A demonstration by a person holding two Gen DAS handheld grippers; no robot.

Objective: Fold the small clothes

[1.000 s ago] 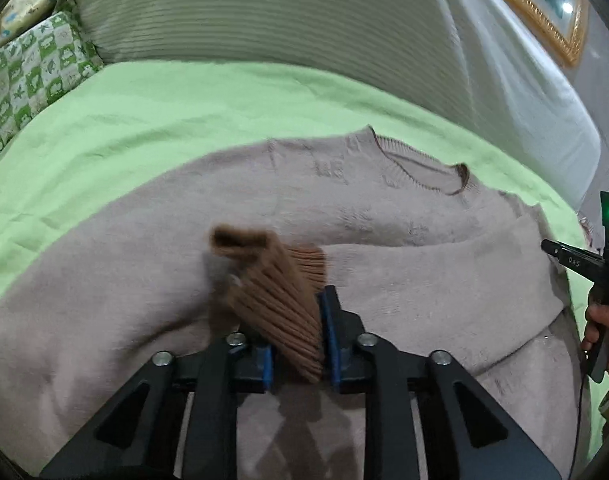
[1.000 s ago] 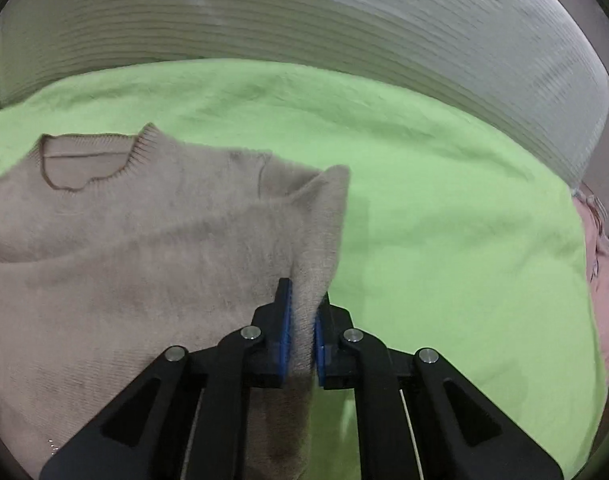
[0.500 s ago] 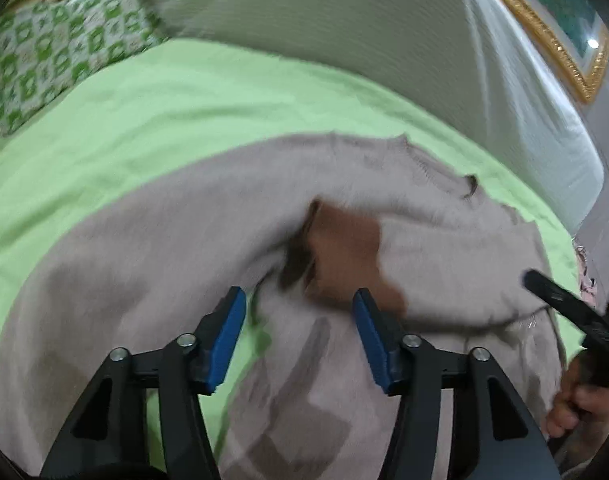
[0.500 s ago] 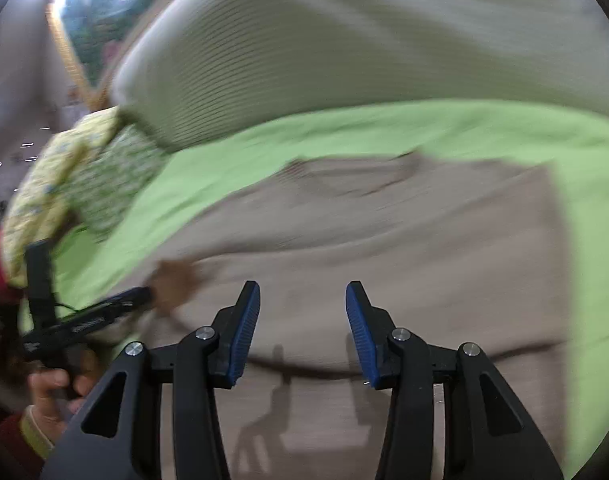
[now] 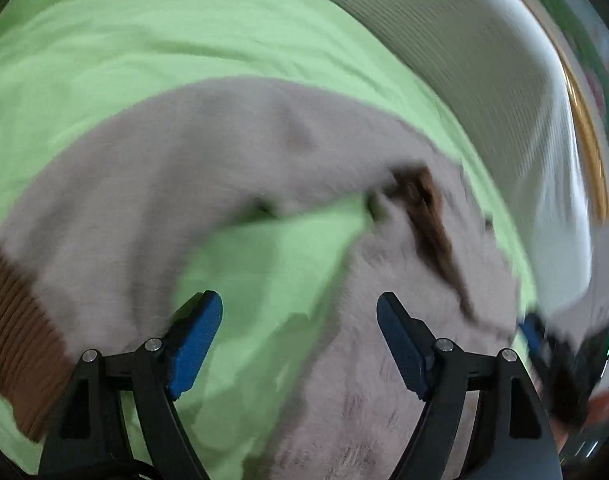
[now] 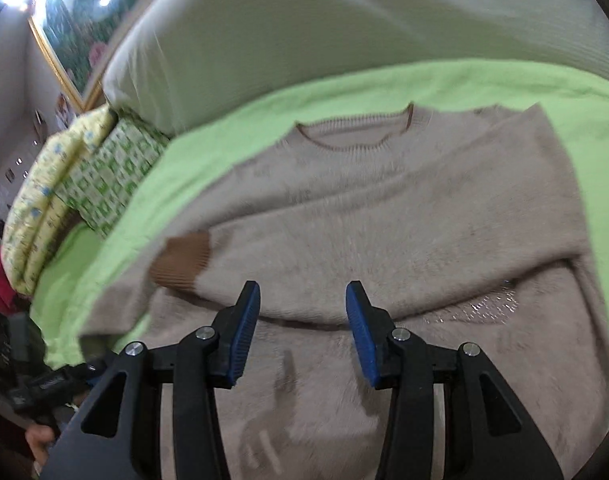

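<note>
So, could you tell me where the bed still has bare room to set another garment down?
The green sheet is bare between the sweater neckline and the white headboard cushion, and along the sweater's right edge. The left side is crowded by the patterned pillows. The sweater fills the middle.

Open green sheet (image 6: 232,128) runs far of and to the right of the sweater (image 6: 404,216); free passage there. Far edge is closed off by a tall ribbed white headboard cushion (image 6: 304,32). Far left is blocked by stacked patterned pillows (image 6: 76,184) lying on the sheet. Near left, the left gripper (image 6: 44,384) sits low at the bed edge. A bare wedge of sheet (image 5: 272,264) shows between sleeve (image 5: 104,208) and body. Right gripper (image 6: 302,332) hangs above the flat knit, nothing between its parted fingers.
</note>
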